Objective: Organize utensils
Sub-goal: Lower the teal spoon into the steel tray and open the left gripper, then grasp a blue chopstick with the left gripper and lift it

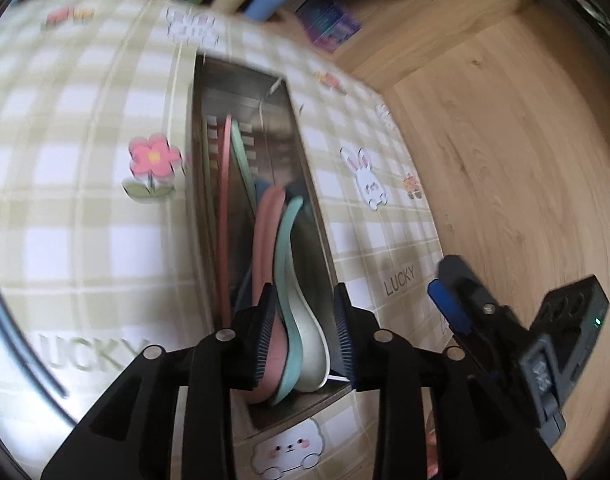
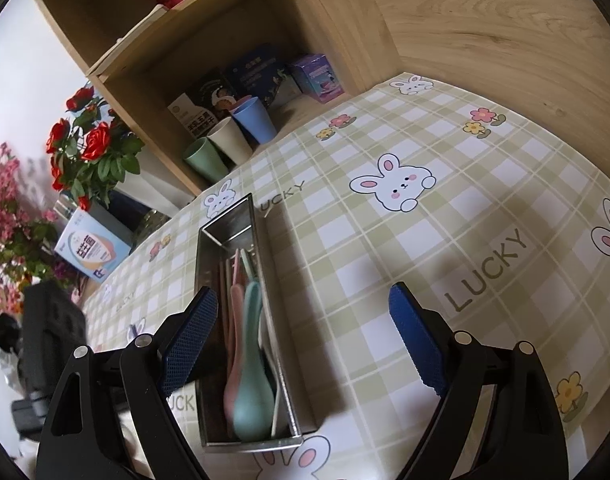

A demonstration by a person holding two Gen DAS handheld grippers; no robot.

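A long steel tray (image 1: 305, 152) lies on the checked tablecloth and holds pastel spoons and chopsticks. In the left wrist view my left gripper (image 1: 303, 332) hangs over the tray's near end, its jaws apart around a pink spoon (image 1: 267, 240), a teal spoon (image 1: 287, 252) and a cream spoon (image 1: 311, 344), with a gap on the right side. In the right wrist view the tray (image 2: 291, 360) shows with the teal spoon (image 2: 253, 372) and pink spoon (image 2: 236, 308) inside. My right gripper (image 2: 305, 332) is open and empty, above the tray's near end.
A wooden shelf unit (image 2: 193, 40) stands at the table's far edge with three cups (image 2: 229, 136) and boxes in it. Red and pink flowers (image 2: 89, 144) and a box (image 2: 91, 248) are at the left. A wooden wall (image 1: 505, 160) bounds the table's right side.
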